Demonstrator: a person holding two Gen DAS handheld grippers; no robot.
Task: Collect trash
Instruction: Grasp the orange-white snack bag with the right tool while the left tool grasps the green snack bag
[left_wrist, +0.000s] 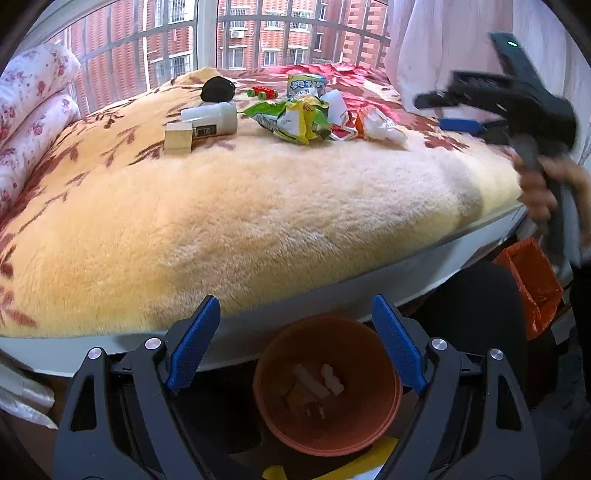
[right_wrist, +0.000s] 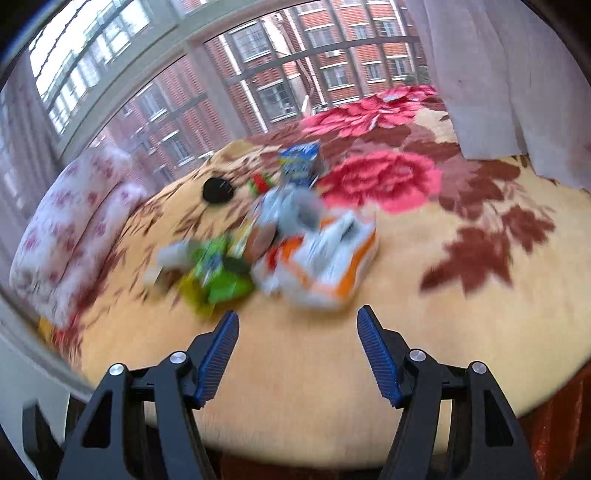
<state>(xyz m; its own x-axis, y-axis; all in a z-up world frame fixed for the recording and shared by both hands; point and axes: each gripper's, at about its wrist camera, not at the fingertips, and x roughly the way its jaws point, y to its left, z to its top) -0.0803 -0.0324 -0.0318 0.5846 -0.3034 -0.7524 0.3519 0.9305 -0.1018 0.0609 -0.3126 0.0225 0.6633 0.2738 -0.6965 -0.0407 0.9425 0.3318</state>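
From the left wrist, the left gripper (left_wrist: 295, 343) hangs over the round orange plastic bin (left_wrist: 327, 384), fingers spread, holding nothing. The crumpled snack wrappers (left_wrist: 306, 118) lie far off on the fluffy yellow bed (left_wrist: 258, 221).

From the right wrist, the right gripper (right_wrist: 297, 347) is nearer — fingers spread, empty. The white-and-orange wrapper (right_wrist: 328, 258) lies just ahead, its long side slanting up to the right.
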